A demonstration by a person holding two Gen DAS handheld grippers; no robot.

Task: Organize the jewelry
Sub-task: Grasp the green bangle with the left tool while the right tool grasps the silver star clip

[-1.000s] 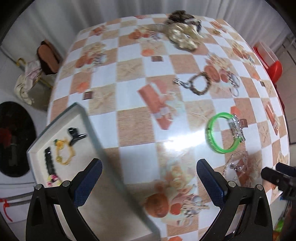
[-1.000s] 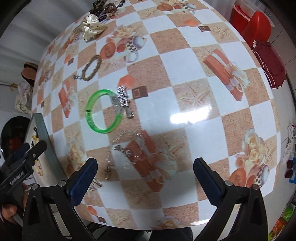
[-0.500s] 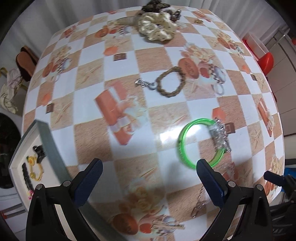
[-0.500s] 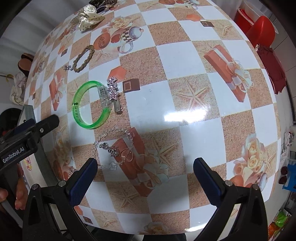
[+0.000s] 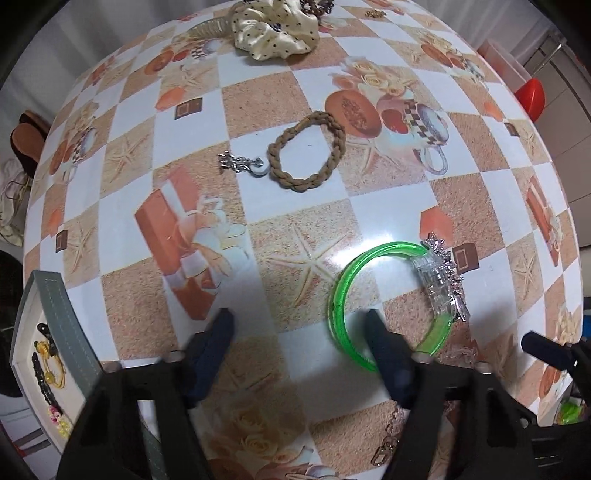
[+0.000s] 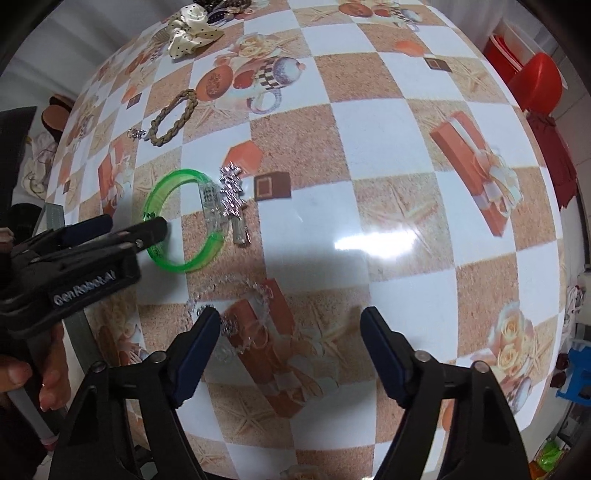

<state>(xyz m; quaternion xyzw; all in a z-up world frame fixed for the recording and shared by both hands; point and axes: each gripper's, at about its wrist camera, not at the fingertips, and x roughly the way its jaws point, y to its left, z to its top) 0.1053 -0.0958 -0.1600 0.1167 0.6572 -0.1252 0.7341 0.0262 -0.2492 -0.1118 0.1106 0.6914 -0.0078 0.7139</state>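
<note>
The left claw (image 5: 299, 325) is closing, one finger inside the translucent green plastic bangle (image 5: 341, 295) to pinch its rim. The right claw (image 6: 290, 325) narrows over the clear beaded chain (image 6: 240, 291) on the checkered tabletop (image 6: 406, 147). The grey jewelry tray (image 5: 62, 328) waits at left.

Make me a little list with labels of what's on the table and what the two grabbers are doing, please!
table: checkered tablecloth
left gripper: jaws closing, one finger inside the green bangle, the other outside its rim, not yet pressing
right gripper: jaws closing over the clear bead chain, not gripping
sparkly clip: against the bangle
braided brown bracelet: lying apart, farther back
cream scrunchie: far edge
tray: left edge, a few pieces already inside
</note>
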